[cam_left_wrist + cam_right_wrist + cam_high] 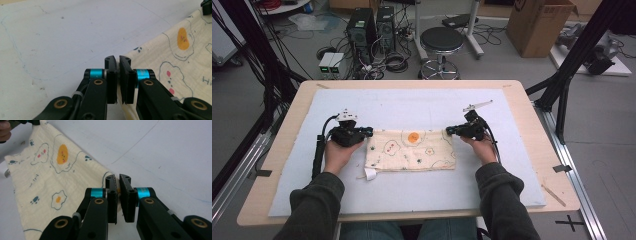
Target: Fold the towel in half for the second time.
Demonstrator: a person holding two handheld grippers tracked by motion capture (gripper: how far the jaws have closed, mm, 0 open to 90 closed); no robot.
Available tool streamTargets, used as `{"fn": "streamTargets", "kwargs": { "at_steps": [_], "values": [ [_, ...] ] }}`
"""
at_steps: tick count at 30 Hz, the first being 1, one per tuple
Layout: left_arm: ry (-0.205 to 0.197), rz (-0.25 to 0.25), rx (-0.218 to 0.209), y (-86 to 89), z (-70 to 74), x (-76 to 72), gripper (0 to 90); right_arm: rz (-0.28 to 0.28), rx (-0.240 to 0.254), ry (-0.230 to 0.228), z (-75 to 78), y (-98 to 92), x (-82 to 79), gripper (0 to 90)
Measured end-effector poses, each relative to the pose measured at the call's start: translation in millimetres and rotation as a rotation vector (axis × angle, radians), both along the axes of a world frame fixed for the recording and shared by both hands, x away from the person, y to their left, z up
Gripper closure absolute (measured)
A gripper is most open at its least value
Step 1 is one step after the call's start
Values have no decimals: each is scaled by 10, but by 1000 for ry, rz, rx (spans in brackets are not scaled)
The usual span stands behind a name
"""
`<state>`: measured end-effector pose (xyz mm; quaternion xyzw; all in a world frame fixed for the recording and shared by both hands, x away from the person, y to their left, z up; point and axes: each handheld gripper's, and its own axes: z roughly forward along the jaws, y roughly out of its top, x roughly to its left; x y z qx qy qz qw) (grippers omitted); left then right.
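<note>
Printed muslin cloth [410, 149], folded into a soft crinkled rectangle, lies mid-frame on the pale foam mat [412, 107] over the tabletop [532, 125], long axis left-right between the hands. Left gripper [368, 132] is clenched on its upper-left corner, right gripper [449, 131] on its upper-right corner. Both sit equally near; the next pull likely runs along that far edge.

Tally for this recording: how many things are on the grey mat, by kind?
Cream printed cloth, folded: 1
Hand-held black two-jaw grippers: 2, left gripper and right gripper, each shut on a far corner of the cloth
Total: 3
</note>
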<state>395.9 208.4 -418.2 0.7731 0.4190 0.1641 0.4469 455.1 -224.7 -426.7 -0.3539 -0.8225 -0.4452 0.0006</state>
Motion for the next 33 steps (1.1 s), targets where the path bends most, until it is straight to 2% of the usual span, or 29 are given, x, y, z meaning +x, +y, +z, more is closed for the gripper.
{"fn": "streamTargets", "kwargs": {
  "at_steps": [8, 16, 20, 22, 30, 33],
  "values": [
    [-18, -21, -5, 24, 73, -69, 847, 14, 13, -19, 76, -16, -55, 849],
    [-30, -24, -16, 64, 78, -154, 847, 25, 15, -40, 152, 17, -139, 849],
    [-32, -33, -17, 56, 70, -181, 847, 26, 17, -49, 135, 8, -175, 850],
    [-32, -40, -14, 48, 77, -195, 847, 31, 11, -38, 123, 2, -185, 849],
    [-44, -57, -1, 37, 112, -253, 847, 33, 22, -53, 159, -9, -255, 849],
    [-52, -60, -8, 42, 114, -281, 847, 41, 18, -60, 159, -12, -276, 849]
  ]
}}
